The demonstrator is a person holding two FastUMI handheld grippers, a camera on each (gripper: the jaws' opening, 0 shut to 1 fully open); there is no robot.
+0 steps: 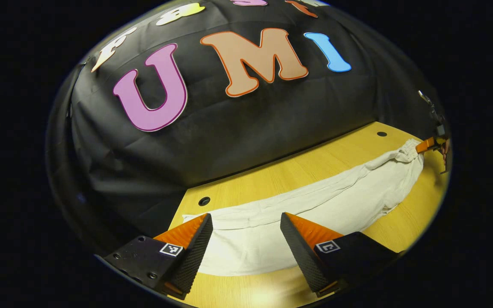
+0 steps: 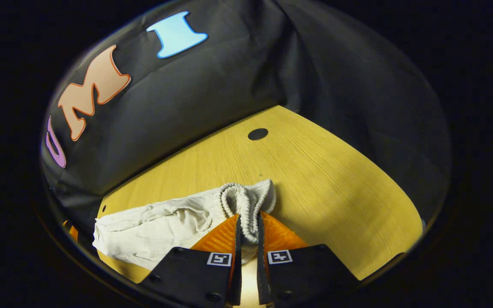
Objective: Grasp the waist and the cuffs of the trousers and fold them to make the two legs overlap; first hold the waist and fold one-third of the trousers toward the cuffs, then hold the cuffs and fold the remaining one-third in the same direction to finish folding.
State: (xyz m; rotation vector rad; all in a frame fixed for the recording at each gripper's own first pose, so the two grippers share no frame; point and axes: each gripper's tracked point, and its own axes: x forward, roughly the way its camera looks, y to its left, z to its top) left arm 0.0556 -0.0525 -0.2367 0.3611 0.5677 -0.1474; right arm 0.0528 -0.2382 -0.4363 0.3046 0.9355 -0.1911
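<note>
The white trousers [image 1: 315, 205] lay stretched along the wooden table [image 1: 272, 175]. The right gripper [image 2: 246, 222] was clamped on their elastic waistband [image 2: 246, 201]. The left gripper [image 1: 246, 222] stood wide over the cuff end.

- The left gripper view looks from low over the cuff end of the trousers [image 1: 315, 209], facing along them toward the waist, with the booth wall [image 1: 238, 128] beyond.
- The right gripper view sits close over the waist end of the trousers [image 2: 165, 229], facing across the table [image 2: 315, 179] toward the wall.
- Both views share the trousers, the table top and the wall behind the trousers.
</note>
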